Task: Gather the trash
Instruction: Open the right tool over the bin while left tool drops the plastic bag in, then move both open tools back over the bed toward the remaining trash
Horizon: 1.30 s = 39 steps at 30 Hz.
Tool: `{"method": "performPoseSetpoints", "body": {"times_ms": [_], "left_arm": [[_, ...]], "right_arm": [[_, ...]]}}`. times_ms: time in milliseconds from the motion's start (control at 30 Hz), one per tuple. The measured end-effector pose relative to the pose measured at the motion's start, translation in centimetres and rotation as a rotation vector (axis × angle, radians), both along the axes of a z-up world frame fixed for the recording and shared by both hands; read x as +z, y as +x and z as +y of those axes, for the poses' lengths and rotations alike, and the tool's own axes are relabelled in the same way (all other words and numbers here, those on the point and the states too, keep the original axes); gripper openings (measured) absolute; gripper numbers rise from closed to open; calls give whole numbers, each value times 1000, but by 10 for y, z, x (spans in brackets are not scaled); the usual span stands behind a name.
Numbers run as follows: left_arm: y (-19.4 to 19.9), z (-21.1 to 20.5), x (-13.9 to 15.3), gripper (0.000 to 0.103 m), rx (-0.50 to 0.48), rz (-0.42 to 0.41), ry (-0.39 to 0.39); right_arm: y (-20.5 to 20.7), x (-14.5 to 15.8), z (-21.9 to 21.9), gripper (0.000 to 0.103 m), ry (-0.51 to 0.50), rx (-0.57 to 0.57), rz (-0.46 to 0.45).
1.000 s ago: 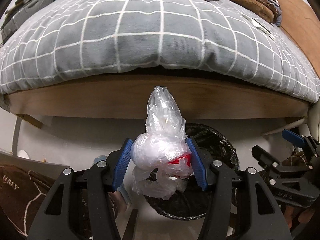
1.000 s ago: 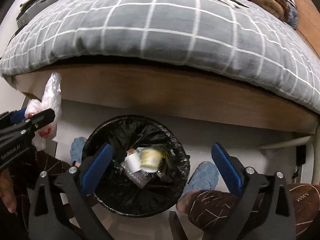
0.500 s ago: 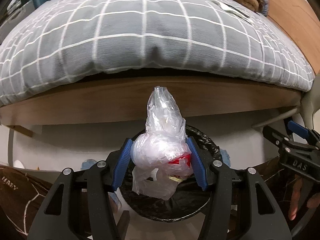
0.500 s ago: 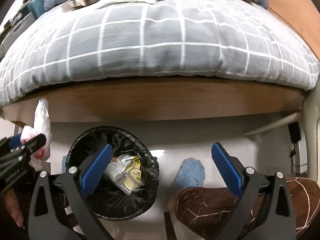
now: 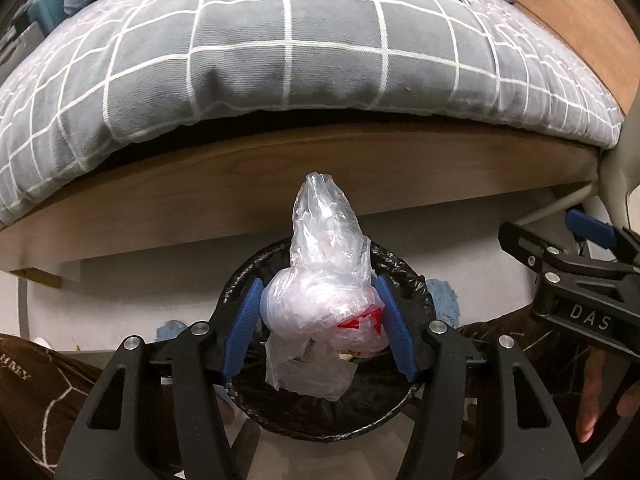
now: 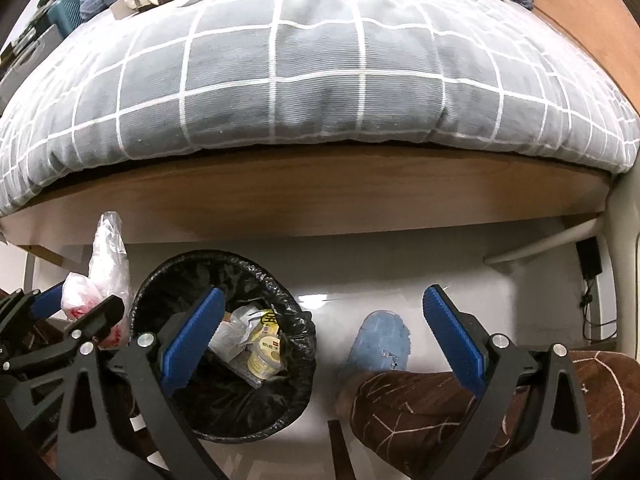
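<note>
Moved: left gripper now carrying bag over bin centre | left: clamping bag above bin opening | right gripper: hanging wide apart, empty, beside bin's right rim

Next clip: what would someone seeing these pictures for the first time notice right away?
First, the crumpled clear plastic bag with red print, clamped in the left gripper right above the black-lined trash bin. Next, the bin's contents in the right wrist view: a yellow cup and wrappers, with the right gripper open and empty beside it. Behind it all looms the bed with its grey checked quilt.
</note>
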<state>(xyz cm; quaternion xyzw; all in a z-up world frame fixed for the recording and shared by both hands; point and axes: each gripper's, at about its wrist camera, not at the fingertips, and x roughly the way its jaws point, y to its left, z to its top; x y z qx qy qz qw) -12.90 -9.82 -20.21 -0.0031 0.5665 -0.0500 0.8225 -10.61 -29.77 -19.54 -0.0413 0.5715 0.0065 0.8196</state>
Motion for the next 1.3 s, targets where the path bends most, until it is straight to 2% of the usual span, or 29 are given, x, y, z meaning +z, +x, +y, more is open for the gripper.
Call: {"method": "performPoseSetpoints", "body": {"times_ms": [167, 367, 633, 933, 1133, 1300], "left_arm": [[1, -5, -1, 79, 7, -21, 17], [0, -3, 7, 95, 5, -55, 34], [1, 11, 23, 97, 16, -118, 20], [4, 32, 50, 97, 78, -152, -4], [7, 36, 73, 97, 79, -225, 33], [12, 41, 85, 97, 95, -231, -7]], "right_arm": [[0, 4, 1, 95, 7, 2, -5], [0, 6, 2, 95, 9, 10, -14], [3, 20, 7, 95, 21, 20, -47], [2, 44, 16, 95, 7, 47, -118], [6, 68, 19, 95, 18, 54, -188], [16, 75, 20, 95, 14, 64, -215]]}}
